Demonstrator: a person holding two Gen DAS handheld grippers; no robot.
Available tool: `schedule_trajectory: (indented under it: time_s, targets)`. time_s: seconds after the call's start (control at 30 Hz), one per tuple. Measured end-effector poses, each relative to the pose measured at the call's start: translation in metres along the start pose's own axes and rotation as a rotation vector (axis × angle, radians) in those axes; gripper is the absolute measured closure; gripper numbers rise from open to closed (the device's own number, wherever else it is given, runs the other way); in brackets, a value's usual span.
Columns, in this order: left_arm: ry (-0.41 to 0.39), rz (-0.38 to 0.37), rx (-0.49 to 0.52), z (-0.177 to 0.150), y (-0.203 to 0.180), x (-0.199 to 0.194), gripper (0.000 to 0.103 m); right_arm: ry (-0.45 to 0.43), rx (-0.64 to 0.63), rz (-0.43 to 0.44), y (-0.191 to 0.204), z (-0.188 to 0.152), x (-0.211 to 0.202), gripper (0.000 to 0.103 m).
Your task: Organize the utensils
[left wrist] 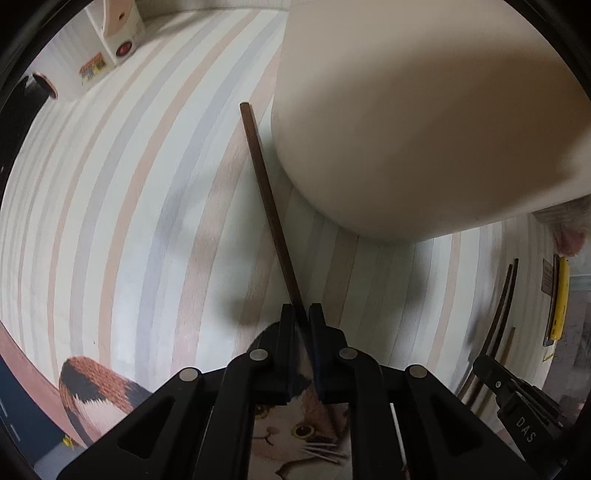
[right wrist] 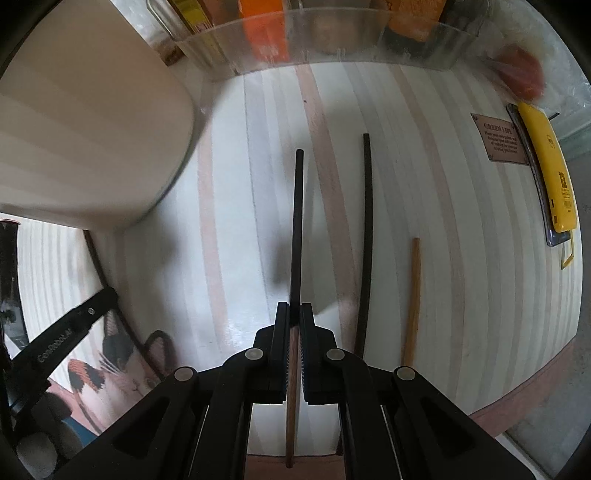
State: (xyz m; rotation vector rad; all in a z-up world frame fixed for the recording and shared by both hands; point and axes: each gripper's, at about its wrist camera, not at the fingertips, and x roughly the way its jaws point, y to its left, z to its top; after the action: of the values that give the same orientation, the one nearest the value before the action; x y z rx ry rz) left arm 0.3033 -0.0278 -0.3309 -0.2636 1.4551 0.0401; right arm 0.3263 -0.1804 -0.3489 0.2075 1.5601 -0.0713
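Note:
My left gripper [left wrist: 301, 312] is shut on a dark brown chopstick [left wrist: 264, 192] that points forward beside the cream utensil holder [left wrist: 417, 110]. My right gripper [right wrist: 294, 312] is shut on a black-tipped chopstick [right wrist: 297, 229] with a brown rear end, held above the striped mat [right wrist: 461, 240]. A second black chopstick [right wrist: 365, 240] and a light wooden chopstick [right wrist: 413, 295] lie on the mat to its right. The holder also shows in the right wrist view [right wrist: 85, 129] at the upper left. The left gripper's side [right wrist: 62, 339] is visible at lower left there.
A clear plastic bin [right wrist: 325, 40] with packets stands at the back. A yellow device [right wrist: 550, 166] and a small brown plaque [right wrist: 500, 138] lie at the mat's right edge. A white appliance with a red button [left wrist: 118, 33] stands far left. The mat has a cat print [left wrist: 295, 424].

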Motion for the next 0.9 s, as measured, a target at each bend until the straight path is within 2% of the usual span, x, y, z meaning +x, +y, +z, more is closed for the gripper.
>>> schedule_trajectory:
  time_s: [0.1,0.33,0.53,0.73,0.8,0.9]
  targets:
    - [-0.007,0.013,0.025,-0.004,0.006,-0.001,0.098,0.004,0.002,-0.005,-0.001,-0.003,0.005,0.098]
    - [-0.003,0.042,-0.007,-0.016,0.059,-0.013,0.1,-0.003,0.013,0.016,-0.008,-0.001,0.006,0.098]
    - [0.01,0.004,-0.007,-0.023,0.074,-0.022,0.1,-0.003,0.009,0.035,-0.01,0.001,0.005,0.098]
    - [0.02,0.007,-0.086,0.001,0.08,-0.011,0.09,0.005,0.001,0.036,-0.002,0.004,0.008,0.098]
    - [0.01,0.008,-0.106,0.013,0.088,-0.012,0.081,0.004,0.002,0.035,-0.001,0.006,0.007,0.098]
    - [-0.009,0.002,-0.128,0.025,0.098,-0.017,0.075,0.002,0.01,0.035,0.0,0.006,0.002,0.098]
